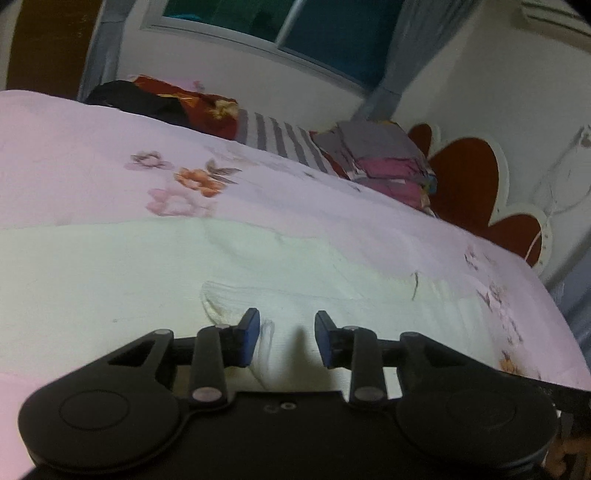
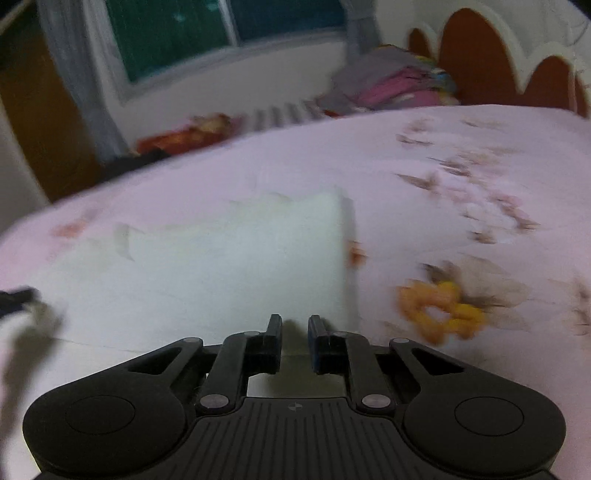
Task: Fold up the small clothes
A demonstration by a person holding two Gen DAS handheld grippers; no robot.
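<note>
On floral bedsheet (image 1: 110, 140), ribbed white garment (image 1: 147, 273) lies beneath released left gripper (image 1: 287, 338)

- The right tool (image 2: 294, 334) points down at a white cloth (image 2: 236, 266) that lies flat on a pink flowered bed (image 2: 424, 192).
- Its jaws stand a narrow gap apart above the near edge of the cloth; the blur hides whether they pinch it.
- An orange flower print (image 2: 441, 310) lies just right of the cloth.
- A pile of folded clothes (image 2: 391, 86) sits at the far side, beside a red headboard (image 2: 476, 55).
- A window (image 2: 221, 26) fills the far wall.
- A dark object (image 2: 16, 299) pokes in at the left edge.
</note>
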